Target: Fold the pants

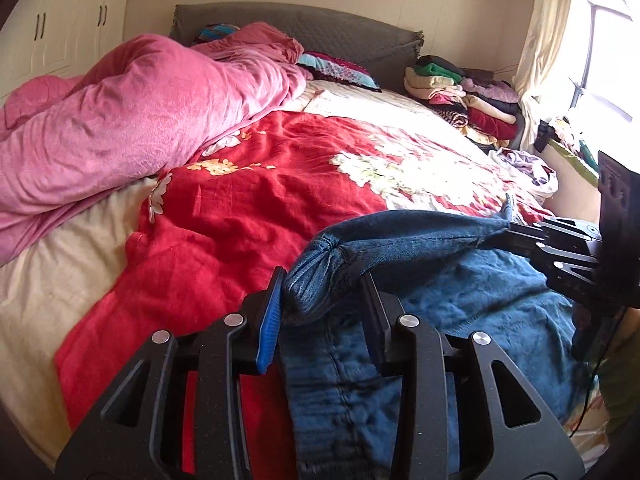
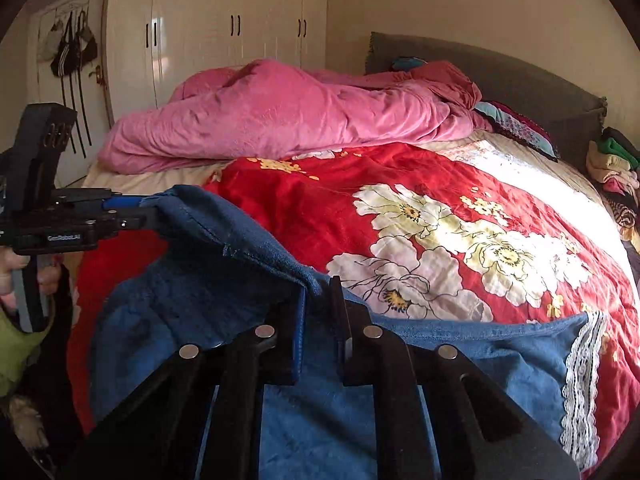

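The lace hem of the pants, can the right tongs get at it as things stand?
Probably not yet: the right tongs are shut on a fold of the pants. The lace hem lies uncovered on the bed.

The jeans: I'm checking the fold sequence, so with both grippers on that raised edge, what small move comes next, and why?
Probably carry the raised edge forward over the rest of the jeans. The left gripper and right gripper each pinch the denim, the edge is stretched between them above the red floral quilt, and the lower part lies flat below.
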Motion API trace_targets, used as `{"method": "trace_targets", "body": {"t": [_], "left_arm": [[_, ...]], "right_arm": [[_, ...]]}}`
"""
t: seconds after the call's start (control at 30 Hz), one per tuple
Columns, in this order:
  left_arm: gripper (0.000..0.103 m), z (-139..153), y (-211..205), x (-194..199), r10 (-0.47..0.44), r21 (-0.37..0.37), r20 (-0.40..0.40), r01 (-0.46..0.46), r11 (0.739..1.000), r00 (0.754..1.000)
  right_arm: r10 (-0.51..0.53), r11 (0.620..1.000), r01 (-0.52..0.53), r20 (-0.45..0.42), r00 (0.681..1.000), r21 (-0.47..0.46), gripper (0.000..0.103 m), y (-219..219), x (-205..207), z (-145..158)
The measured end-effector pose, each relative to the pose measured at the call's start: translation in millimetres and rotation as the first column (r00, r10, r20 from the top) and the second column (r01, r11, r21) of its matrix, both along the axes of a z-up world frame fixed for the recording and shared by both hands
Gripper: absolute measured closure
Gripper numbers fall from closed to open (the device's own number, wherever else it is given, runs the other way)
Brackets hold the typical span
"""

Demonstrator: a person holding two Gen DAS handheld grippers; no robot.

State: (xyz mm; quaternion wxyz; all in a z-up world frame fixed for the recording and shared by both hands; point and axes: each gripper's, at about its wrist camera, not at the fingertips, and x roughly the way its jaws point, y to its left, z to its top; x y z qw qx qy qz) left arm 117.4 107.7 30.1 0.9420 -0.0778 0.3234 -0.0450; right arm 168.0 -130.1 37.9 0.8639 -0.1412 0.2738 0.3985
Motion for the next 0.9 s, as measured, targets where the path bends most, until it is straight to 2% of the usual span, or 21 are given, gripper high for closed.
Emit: {"method": "trace_targets", "body": {"t": [0.23, 0.33, 0.47, 0.63, 0.77, 0.9], "left_arm": [[0.072, 4, -4, -39, -0.081, -0.051, -0.02, 0.08, 0.996, 0.997], [0.072, 0, -8, -56, -0.102, -0.04, -0.034, 0.101, 0.994, 0.994], [0.072, -11, -9, -71, -0.106, -0.068, -0.079, 0.1, 0.993, 0.991], [0.072, -28, -9, -86, -0.115, -0.059, -0.131, 0.108, 0.992, 0.985], [0.072, -38, -6, -94, -0.113, -0.07, -0.164, 0.103, 0.992, 0.98], [0.072, -46, -3, -99, -0.076, -0.049, -0.202, 0.067, 0.997, 0.976]], "right_arm": [[0.009, 0.999, -0.007, -0.047, 0.999, 0.047, 0.093, -28, -69, 4], [0.031, 0.999, -0.03, -0.055, 0.998, 0.025, 0.093, -31, -97, -1], [0.055, 0.998, -0.056, -0.1, 0.994, -0.01, 0.093, -34, -125, -13], [0.075, 0.997, -0.078, -0.165, 0.983, -0.014, 0.093, -36, -145, -28], [0.098, 0.991, -0.112, -0.158, 0.982, -0.079, 0.093, -28, -158, -42], [0.079, 0.988, -0.106, -0.214, 0.974, -0.116, 0.092, -24, -156, -61]]}}
